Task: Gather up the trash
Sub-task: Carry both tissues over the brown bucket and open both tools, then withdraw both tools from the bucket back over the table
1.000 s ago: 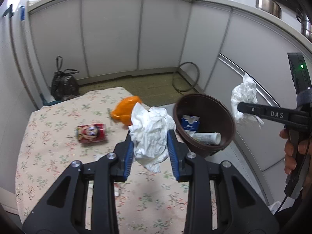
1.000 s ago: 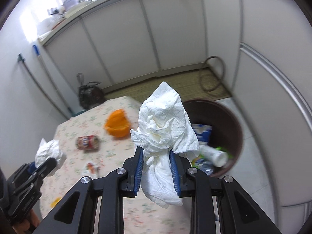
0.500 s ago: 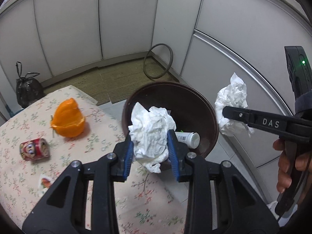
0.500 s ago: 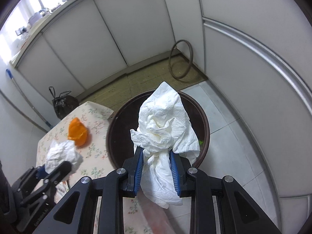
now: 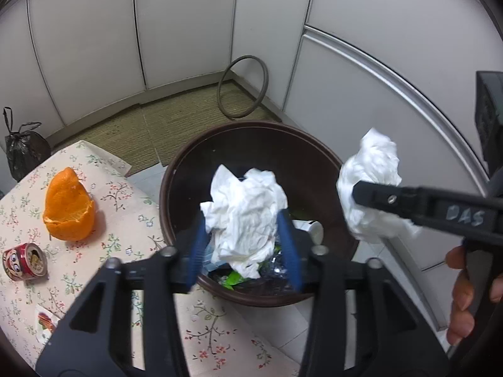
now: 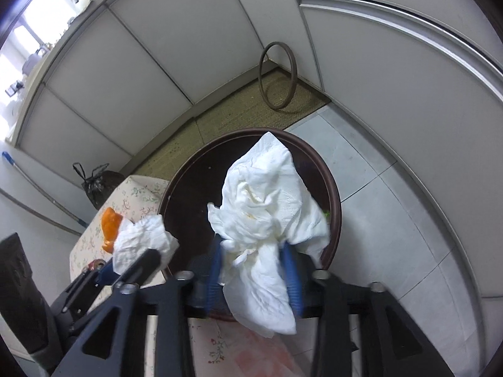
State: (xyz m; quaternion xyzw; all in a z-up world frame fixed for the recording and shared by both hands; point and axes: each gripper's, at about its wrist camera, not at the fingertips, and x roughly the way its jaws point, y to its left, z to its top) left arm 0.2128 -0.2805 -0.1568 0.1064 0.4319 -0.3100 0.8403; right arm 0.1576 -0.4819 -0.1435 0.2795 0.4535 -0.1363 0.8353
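My left gripper [image 5: 243, 248] has opened wide over the brown bin [image 5: 176, 172]; a crumpled white tissue [image 5: 245, 210] hangs loose between its blue pads, above the bin's trash. My right gripper [image 6: 256, 276] also stands wider, and a larger white tissue [image 6: 267, 207] sits between its pads over the bin [image 6: 333, 194]. Contact with the pads is unclear in both. The right gripper with its tissue [image 5: 371, 188] shows at the right of the left wrist view. The left gripper's tissue [image 6: 141, 242] shows at the left of the right wrist view.
An orange peel [image 5: 67, 204], a red can [image 5: 25, 260] and a small wrapper [image 5: 45, 320] lie on the floral table [image 5: 119, 220] left of the bin. A black bag [image 5: 23, 150] and a ring [image 5: 242, 88] stand by white cabinets.
Both grippers moved forward over the bin and tilted down. Both sets of jaws have spread apart from around their tissues.
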